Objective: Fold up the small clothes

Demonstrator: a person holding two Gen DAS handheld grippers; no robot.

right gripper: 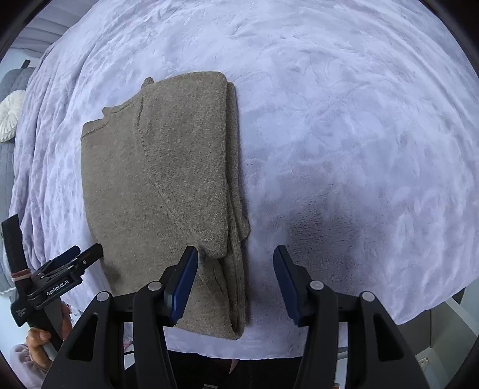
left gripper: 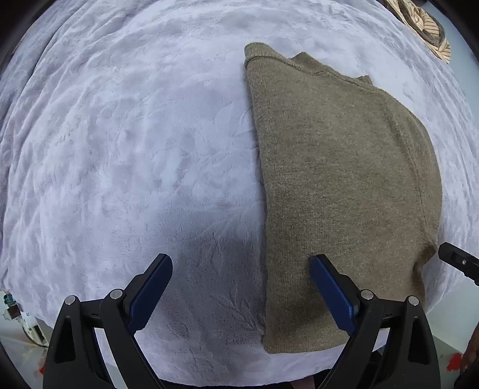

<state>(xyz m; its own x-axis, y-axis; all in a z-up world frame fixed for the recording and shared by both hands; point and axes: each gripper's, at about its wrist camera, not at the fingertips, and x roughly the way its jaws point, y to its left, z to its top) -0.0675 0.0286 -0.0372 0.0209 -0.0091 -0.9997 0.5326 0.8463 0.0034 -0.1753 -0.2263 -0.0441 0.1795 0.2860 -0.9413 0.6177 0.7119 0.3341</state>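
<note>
Plush lilac blanket (right gripper: pixel 344 119) fills both views, nap brushed in swirls. Folded brown knit sweater (right gripper: pixel 161 185), long rectangle, centre-left in the right view. Striped cloth (left gripper: pixel 425 27), upper right in the left view. Left gripper (left gripper: pixel 241 270) jaws apart, empty; right gripper (right gripper: pixel 236 260) likewise.

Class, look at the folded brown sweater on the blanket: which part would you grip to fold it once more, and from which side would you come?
Grip the sweater at its near hem corners, coming from above at the blanket's front edge. It lies flat as a long strip, so the near end probably lifts over toward the collar. Both grippers, left and right, are open there.
</note>
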